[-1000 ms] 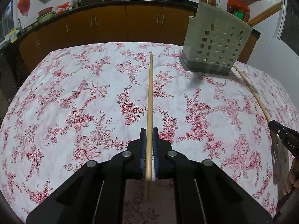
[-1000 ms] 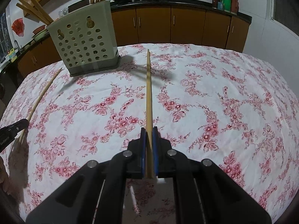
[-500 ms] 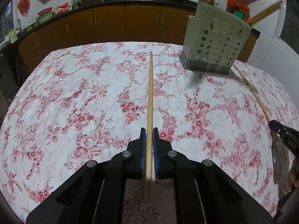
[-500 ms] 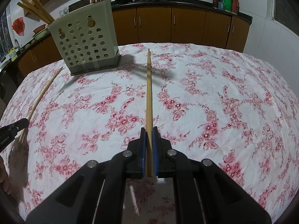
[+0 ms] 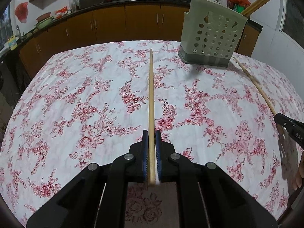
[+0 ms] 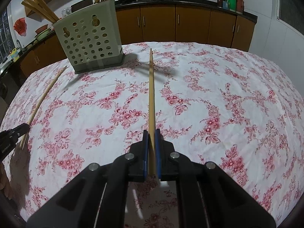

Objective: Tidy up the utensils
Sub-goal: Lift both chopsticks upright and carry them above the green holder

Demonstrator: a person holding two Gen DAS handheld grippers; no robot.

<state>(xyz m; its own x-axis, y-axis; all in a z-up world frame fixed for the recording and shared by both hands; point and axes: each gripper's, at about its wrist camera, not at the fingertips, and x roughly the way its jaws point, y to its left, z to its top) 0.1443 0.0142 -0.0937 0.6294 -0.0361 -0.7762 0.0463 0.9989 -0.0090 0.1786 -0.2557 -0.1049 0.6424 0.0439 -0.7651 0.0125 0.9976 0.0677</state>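
My left gripper is shut on a long wooden chopstick that points straight ahead over the floral tablecloth. My right gripper is shut on a second chopstick, also pointing forward. The pale perforated utensil holder stands at the far side of the table, ahead and right of the left gripper, ahead and left of the right one. Several chopsticks stick up out of it. The right gripper's tip and its chopstick show at the left view's right edge.
A floral tablecloth covers the whole table. Brown kitchen cabinets with woks and pots on the counter run behind it. The left gripper's tip and its chopstick appear at the right view's left edge.
The holder appears slightly farther off in the left wrist view; otherwise both grippers still hold their chopsticks in the same pose.
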